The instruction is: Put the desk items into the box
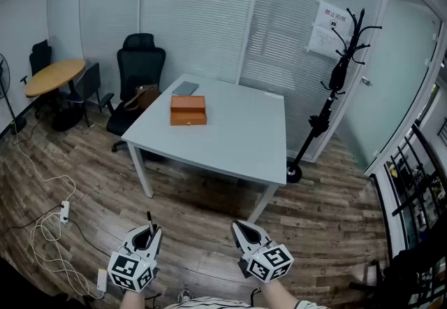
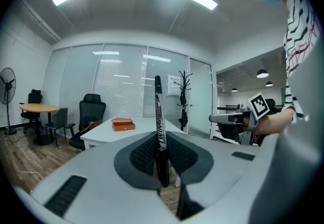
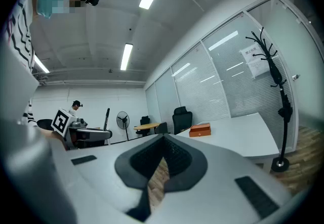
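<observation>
Pen (image 2: 159, 132): black, slim, with white print along its barrel. It stands upright between the dark ribbed pads (image 2: 139, 154) of my left gripper (image 2: 161, 159), which is clamped on its lower end, so most of its length rises toward 12 o'clock. In the head view the pen (image 1: 149, 220) pokes up from the left gripper (image 1: 149, 232) at about 7 o'clock, low over the wood floor (image 1: 209, 231).

My right gripper (image 3: 163, 159) holds nothing. Its pads meet at the top, and only a thin wedge of floor shows beneath them. In the head view it (image 1: 246, 229) hangs at about 6 o'clock, near the left one and level with it.

The box (image 1: 188, 110) is orange-brown, low and rectangular. Its lid looks down, and a seam runs along the front face. It sits on the far-left part of the white table (image 1: 237, 133), at about 11 o'clock from me and well apart from both grippers. A flat grey item (image 1: 185, 88) lies just beyond the box, toward the table's far edge; I cannot tell what it is.

A black chair (image 1: 140, 63) stands past the table's left corner at 11 o'clock. A round wooden table (image 1: 54, 77) sits at 10 o'clock, and a black coat stand (image 1: 342, 70) rises at 1 o'clock by the glass wall.

From the left gripper's camera the box (image 2: 123, 124) shows at 10 o'clock of the pen. From the right gripper's camera the box (image 3: 200, 129) lies at 1 o'clock.
</observation>
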A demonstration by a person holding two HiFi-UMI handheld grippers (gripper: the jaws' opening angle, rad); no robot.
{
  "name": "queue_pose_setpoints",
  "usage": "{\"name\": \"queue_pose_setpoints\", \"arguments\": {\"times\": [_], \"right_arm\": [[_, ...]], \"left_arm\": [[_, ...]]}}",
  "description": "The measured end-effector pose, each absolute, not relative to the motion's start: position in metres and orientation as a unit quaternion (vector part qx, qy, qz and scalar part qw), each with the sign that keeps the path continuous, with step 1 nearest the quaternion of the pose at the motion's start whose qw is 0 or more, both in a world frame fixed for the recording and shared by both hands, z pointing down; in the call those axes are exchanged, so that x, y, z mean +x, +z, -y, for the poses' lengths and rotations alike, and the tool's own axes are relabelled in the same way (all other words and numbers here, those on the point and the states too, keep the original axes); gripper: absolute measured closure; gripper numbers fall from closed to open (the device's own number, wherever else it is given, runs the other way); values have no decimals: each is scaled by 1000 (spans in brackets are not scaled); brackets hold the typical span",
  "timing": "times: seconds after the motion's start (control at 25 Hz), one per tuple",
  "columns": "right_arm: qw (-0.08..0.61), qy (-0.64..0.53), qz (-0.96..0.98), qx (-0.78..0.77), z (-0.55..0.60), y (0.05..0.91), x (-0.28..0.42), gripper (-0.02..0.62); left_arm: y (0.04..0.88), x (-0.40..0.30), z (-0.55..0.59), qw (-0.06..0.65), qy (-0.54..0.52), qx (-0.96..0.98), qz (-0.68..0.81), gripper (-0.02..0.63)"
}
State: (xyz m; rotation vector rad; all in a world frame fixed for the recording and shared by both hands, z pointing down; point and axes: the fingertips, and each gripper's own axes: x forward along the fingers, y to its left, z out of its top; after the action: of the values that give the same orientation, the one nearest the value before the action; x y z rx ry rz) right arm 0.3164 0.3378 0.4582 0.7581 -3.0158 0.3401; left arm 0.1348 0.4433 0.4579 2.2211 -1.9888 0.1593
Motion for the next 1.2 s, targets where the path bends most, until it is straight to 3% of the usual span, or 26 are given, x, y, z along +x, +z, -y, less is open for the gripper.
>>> {"name": "queue_pose_setpoints", "arguments": {"times": [0.36,0.84,1.2], "right_arm": [[-23,134,964,229,-331,456,285,571],[3,134,955,264,-310,469,241,569],[-1,151,952,266,-228,478,210,569]], "left_arm": [[461,111,-434,79,50,755,649,551],[481,50,-414,102,51,768,631,551],[491,20,-343,115,44,752,647,551]]}}
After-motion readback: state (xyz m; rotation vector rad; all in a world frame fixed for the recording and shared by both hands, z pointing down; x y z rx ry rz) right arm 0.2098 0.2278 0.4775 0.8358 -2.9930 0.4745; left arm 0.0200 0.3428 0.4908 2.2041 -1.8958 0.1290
